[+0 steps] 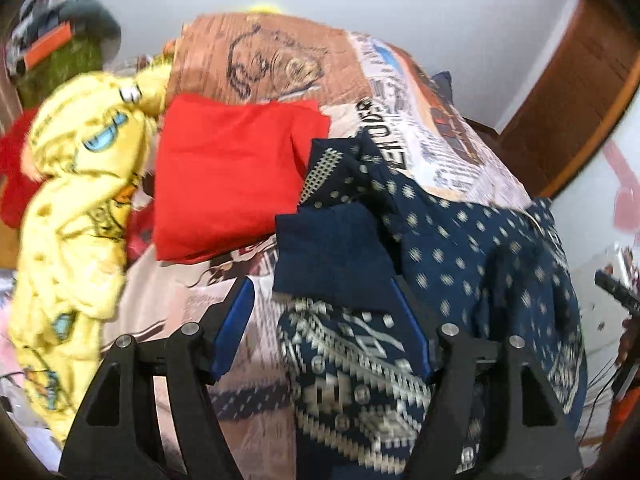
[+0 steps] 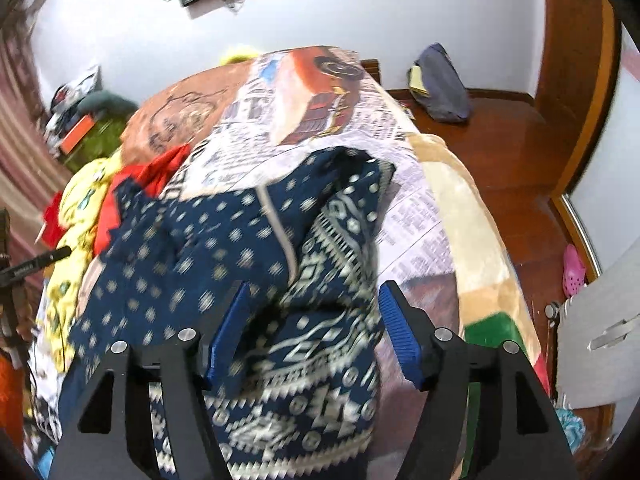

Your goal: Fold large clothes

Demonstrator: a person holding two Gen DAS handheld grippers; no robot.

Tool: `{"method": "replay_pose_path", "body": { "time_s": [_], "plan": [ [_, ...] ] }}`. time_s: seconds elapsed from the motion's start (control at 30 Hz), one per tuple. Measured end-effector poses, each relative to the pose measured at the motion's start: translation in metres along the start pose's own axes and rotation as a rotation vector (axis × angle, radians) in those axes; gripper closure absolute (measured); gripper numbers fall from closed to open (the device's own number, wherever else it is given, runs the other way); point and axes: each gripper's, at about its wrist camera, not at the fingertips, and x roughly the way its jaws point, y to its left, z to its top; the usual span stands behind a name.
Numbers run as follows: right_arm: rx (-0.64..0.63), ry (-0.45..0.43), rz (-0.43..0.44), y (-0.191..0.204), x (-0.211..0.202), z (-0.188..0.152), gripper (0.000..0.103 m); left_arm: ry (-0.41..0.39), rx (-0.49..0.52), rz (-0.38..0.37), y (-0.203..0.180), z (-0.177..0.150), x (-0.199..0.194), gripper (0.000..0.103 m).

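Note:
A navy garment with white dots and a geometric border (image 1: 460, 256) lies crumpled on a bed covered by a newspaper-print blanket (image 1: 440, 128). My left gripper (image 1: 320, 292) hovers over the garment's left part, its blue pads well apart; a plain navy fold lies under the gap, and the left pad is over bare blanket. In the right wrist view the same garment (image 2: 224, 240) fills the middle. My right gripper (image 2: 314, 292) stands open above its patterned border, with neither pad pressing on the cloth.
A folded red garment (image 1: 232, 176) and a yellow printed garment (image 1: 76, 200) lie on the bed to the left. To the right are a wooden floor (image 2: 500, 140), a dark bag (image 2: 440, 84), a pink shoe (image 2: 573, 268) and a wooden door frame (image 1: 572, 92).

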Motion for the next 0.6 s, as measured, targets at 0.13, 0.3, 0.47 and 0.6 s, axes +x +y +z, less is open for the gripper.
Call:
{"method": "replay_pose_path", "body": {
  "time_s": [0.13, 0.3, 0.47, 0.6],
  "plan": [
    [0.067, 0.048, 0.005, -0.019, 0.029, 0.012, 0.040, 0.081, -0.062, -0.033, 0.016, 0.015, 0.050, 0.035],
    [0.137, 0.103, 0.021, -0.035, 0.066, 0.020, 0.040, 0.167, -0.153, -0.113, 0.030, 0.021, 0.099, 0.035],
    [0.192, 0.146, 0.078, -0.043, 0.090, 0.026, 0.040, 0.176, -0.157, -0.183, 0.026, 0.026, 0.118, 0.035],
    [0.193, 0.133, 0.103, -0.042, 0.101, 0.034, 0.040, 0.172, -0.113, -0.231, 0.014, 0.032, 0.122, 0.040]
  ]
}}
